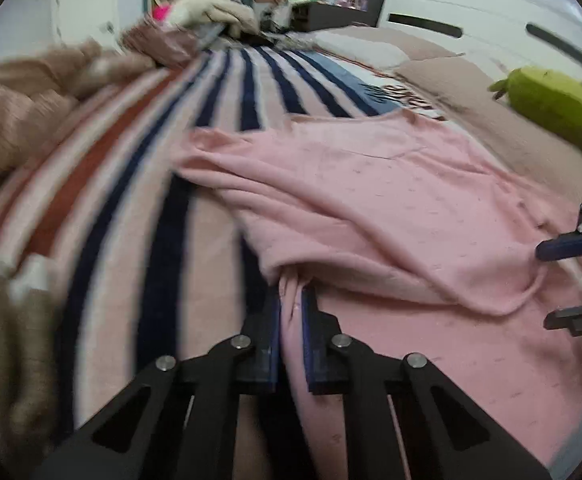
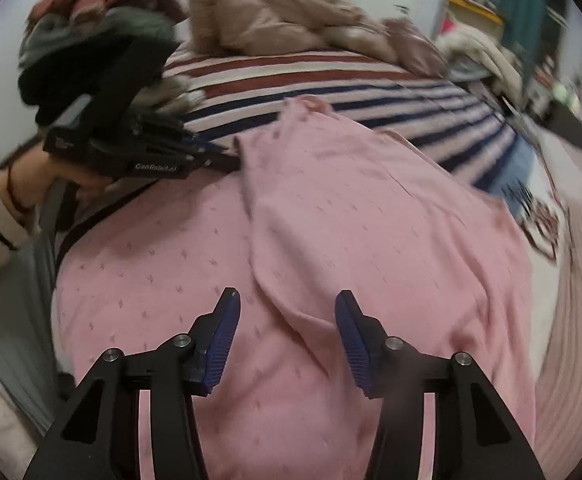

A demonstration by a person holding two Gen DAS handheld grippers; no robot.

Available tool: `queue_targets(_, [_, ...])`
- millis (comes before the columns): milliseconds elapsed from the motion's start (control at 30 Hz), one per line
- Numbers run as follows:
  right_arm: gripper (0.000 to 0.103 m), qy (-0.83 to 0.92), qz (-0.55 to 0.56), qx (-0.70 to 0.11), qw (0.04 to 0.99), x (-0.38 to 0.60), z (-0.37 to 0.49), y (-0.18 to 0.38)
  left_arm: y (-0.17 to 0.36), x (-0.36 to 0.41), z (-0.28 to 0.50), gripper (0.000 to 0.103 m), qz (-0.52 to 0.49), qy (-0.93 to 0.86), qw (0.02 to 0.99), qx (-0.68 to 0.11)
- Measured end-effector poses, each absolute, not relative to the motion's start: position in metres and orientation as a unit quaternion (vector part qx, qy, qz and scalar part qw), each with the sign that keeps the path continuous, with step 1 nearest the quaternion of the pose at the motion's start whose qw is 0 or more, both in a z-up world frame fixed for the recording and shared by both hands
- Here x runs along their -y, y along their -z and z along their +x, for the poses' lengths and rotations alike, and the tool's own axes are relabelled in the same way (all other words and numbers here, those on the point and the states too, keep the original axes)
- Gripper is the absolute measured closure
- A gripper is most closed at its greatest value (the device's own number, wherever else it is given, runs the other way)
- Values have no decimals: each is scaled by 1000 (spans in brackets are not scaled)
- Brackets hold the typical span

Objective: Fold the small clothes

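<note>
Garment [image 1: 391,200] on blanket [image 1: 227,92], clothes pile [image 1: 19,120] behind

Far beyond my jaws the clothes pile [image 2: 291,20] is blurring; the green toy [image 1: 563,116] is running off-frame.

A bed [image 1: 431,52] carries everything, covered by a striped blanket [image 1: 139,184] in navy, white and rust bands. A pink garment [image 1: 391,208] lies spread on the blanket, one part folded over itself. A beige heap [image 2: 275,20] of cloth sits along the bed's far edge, and a green plush [image 1: 559,108] rests near the pillow [image 1: 359,46].
</note>
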State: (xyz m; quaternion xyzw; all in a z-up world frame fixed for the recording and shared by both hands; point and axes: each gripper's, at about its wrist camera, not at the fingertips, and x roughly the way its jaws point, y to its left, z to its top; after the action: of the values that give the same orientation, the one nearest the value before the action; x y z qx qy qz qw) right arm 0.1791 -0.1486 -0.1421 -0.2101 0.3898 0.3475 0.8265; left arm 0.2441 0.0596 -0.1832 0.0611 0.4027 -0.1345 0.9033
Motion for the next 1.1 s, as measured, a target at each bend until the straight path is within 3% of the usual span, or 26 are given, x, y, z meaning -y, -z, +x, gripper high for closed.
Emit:
queue_targets(100, [72,-384,-218,-400,803,132,186,150,181,-70,241,96,58,123,905,-403])
queue_targets(167, [73,-379,-256,-416,786,121,189,163,185,-71,244,96,62,123,902,-408])
queue_targets(333, [100,-314,-266,-413,812,127,206,171,185,-70,246,96,69,121,903,-406])
queue_targets(533, [102,-279,-132,-421,853,178,233,153,187,-69,252,96,68,116,903,-409])
queue_targets(1000, [101,-171,-152,-441,868,219,244,159,189,-71,251,95,62,115,903,-410])
queue_targets(1067, [98,-176,-128,-438,872,230,235,151,188,-71,245,92,55,113,902,-414])
queue_targets(1100, [97,-192,-107,-439,871,237,229,146,188,-71,240,80,50,121,898,-419])
